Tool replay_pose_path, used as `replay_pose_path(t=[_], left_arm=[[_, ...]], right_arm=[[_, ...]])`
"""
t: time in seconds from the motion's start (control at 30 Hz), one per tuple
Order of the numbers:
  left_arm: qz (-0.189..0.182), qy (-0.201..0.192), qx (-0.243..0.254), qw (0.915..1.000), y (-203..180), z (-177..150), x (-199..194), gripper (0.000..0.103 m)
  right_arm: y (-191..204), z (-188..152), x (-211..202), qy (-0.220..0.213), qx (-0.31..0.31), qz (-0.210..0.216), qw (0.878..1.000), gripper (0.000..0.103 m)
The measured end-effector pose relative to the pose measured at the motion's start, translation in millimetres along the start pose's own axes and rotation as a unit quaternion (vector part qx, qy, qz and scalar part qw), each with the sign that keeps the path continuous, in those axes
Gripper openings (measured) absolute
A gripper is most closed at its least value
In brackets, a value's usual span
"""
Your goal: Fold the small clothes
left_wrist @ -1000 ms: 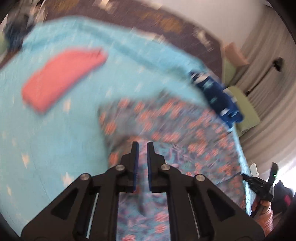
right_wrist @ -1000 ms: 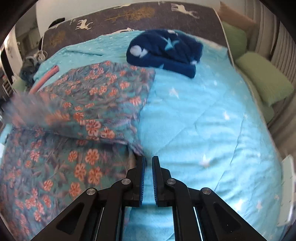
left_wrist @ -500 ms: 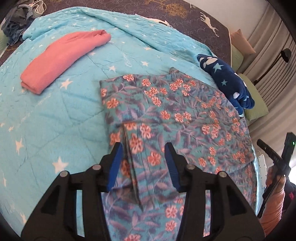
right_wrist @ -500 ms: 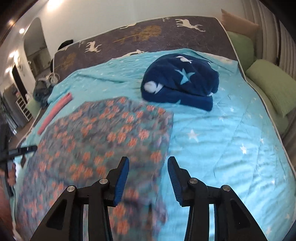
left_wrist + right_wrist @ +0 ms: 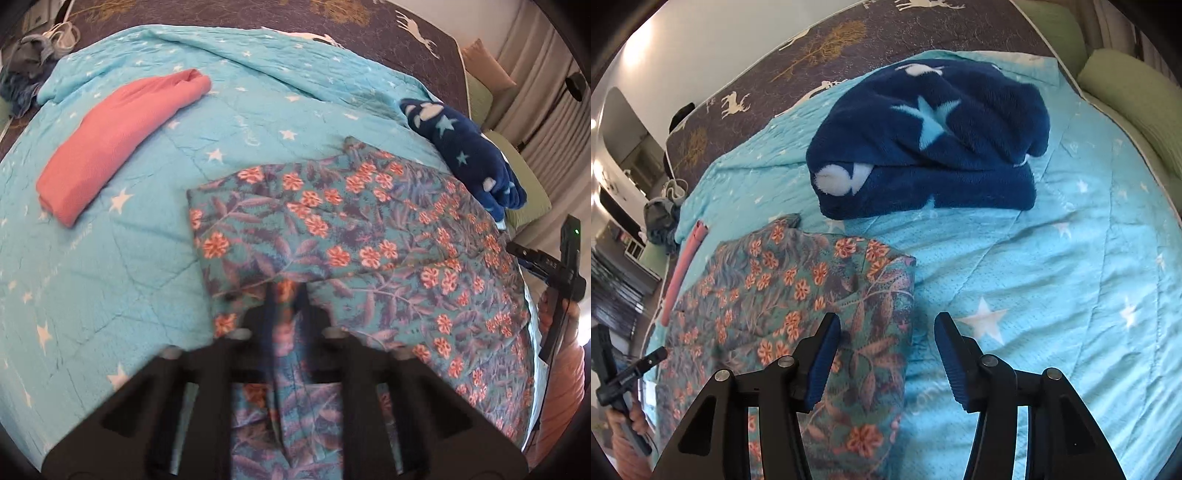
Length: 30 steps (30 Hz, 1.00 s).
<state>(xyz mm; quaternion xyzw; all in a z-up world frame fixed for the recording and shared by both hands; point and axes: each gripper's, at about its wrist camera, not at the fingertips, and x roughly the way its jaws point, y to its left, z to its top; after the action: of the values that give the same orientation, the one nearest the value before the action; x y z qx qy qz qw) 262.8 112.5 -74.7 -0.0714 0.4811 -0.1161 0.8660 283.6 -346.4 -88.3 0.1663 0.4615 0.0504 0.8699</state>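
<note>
My left gripper (image 5: 286,295) is blurred, jaws nearly together, pinched on a ridge of the floral garment (image 5: 369,236) at its near edge. That garment lies folded flat on the turquoise star quilt (image 5: 110,258), filling the middle of the left view out toward 3 o'clock. A folded pink cloth (image 5: 118,140) sits at 10 o'clock, well apart from it. A navy star fleece (image 5: 465,155) lies at 2 o'clock, just beside the garment's far corner.

My right gripper (image 5: 886,354) has just been opening; its jaws stand about half apart with nothing pressed. The garment's right edge (image 5: 879,332) lies under the gap, and the left pad (image 5: 822,358) is over the fabric. The fleece (image 5: 931,147) is at 12 o'clock there.
</note>
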Motion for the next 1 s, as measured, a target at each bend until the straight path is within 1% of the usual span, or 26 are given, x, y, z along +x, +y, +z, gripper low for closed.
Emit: replay_pose_path(t=[0.13,0.2,0.27,0.3,0.4,0.43,0.5,0.53,0.57,0.67,0.7,0.73,0.77,0.8,0.87,0.93,1.0], left_arm=[[0.023,-0.022,0.034,0.9989,-15.1,-3.0,-13.6,0.008],[0.017,-0.036,0.037,0.9985,-21.1,-1.3,-24.2,0.007],[0.004,-0.062,0.044,0.9971,-28.1,4.5,-40.8,0.007],[0.002,-0.083,0.053,0.9951,-32.9,9.4,-52.0,0.007],[0.007,-0.127,0.078,0.9887,-40.9,26.0,-74.9,0.008],[0.009,-0.129,0.081,0.9883,-39.9,31.2,-75.7,0.008],[0.022,-0.117,0.077,0.9899,-34.3,38.8,-66.3,0.008],[0.029,-0.105,0.072,0.9914,-30.6,40.7,-57.8,0.008],[0.034,-0.085,0.062,0.9938,-24.3,41.4,-44.7,0.008],[0.031,-0.052,0.032,0.9976,-11.9,34.8,-19.7,0.008],[0.031,-0.047,0.027,0.9981,-9.7,31.8,-16.3,0.008],[0.030,-0.043,0.024,0.9983,-8.6,28.0,-13.5,0.008],[0.030,-0.040,0.023,0.9985,-7.5,25.8,-12.0,0.008],[0.029,-0.039,0.024,0.9985,-7.2,24.3,-12.2,0.008],[0.028,-0.043,0.030,0.9983,-9.4,24.4,-15.0,0.008],[0.031,-0.042,0.032,0.9981,-10.0,27.0,-12.9,0.008],[0.040,-0.032,0.033,0.9981,-8.0,30.4,-2.9,0.010]], right_arm=[[-3.2,-1.3,3.4,0.000,0.003,0.003,1.000,0.054],[-4.3,-1.1,3.1,-0.002,0.004,0.003,1.000,0.054],[-4.7,0.0,1.7,-0.007,0.002,0.001,1.000,0.054],[-4.5,0.8,0.7,-0.011,0.001,0.000,1.000,0.054],[-2.9,2.3,-4.0,-0.027,-0.005,-0.008,1.000,0.054],[-2.0,2.4,-5.1,-0.030,-0.010,-0.012,0.999,0.054],[0.1,3.3,-4.1,-0.028,-0.016,-0.008,0.999,0.054],[1.0,4.0,-2.5,-0.026,-0.016,-0.003,1.000,0.054],[1.5,5.0,-0.6,-0.023,-0.016,-0.001,1.000,0.054],[2.9,8.0,8.3,-0.015,-0.018,-0.007,1.000,0.054],[3.0,8.7,11.0,-0.015,-0.020,-0.011,1.000,0.051],[2.6,8.5,10.8,-0.018,-0.022,-0.012,1.000,0.041],[2.7,9.0,10.9,-0.019,-0.024,-0.012,0.999,0.002],[1.8,10.4,9.9,-0.021,-0.021,-0.011,0.999,0.004],[-2.1,12.7,2.8,-0.044,-0.014,-0.012,0.999,0.004],[-11.0,18.4,-4.1,-0.071,-0.003,-0.025,0.997,0.004],[-25.2,24.5,-4.9,-0.082,0.019,-0.043,0.996,0.003]])
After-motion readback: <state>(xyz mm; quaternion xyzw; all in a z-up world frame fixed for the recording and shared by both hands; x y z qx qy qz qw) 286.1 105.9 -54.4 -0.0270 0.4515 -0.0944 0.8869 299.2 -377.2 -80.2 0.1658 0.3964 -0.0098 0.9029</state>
